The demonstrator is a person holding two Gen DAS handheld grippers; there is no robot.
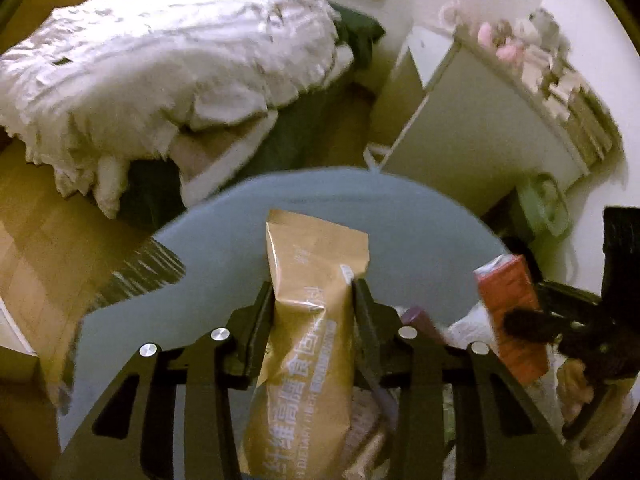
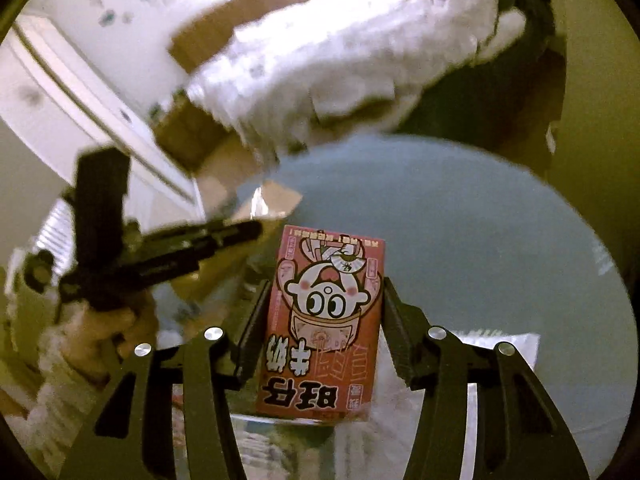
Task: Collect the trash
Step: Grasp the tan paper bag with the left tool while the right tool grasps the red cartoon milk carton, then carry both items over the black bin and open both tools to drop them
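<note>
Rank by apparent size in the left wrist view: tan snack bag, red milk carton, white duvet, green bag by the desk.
1. white duvet
2. tan snack bag, though inflated by nearness to the camera
3. red milk carton
4. green bag, farther off, so true size is unsure

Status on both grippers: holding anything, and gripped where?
Left gripper: shut on the tan snack packet, pinched across its sides near mid-length. Right gripper: shut on the red milk carton, clamped across its two narrow sides at about mid-height.
</note>
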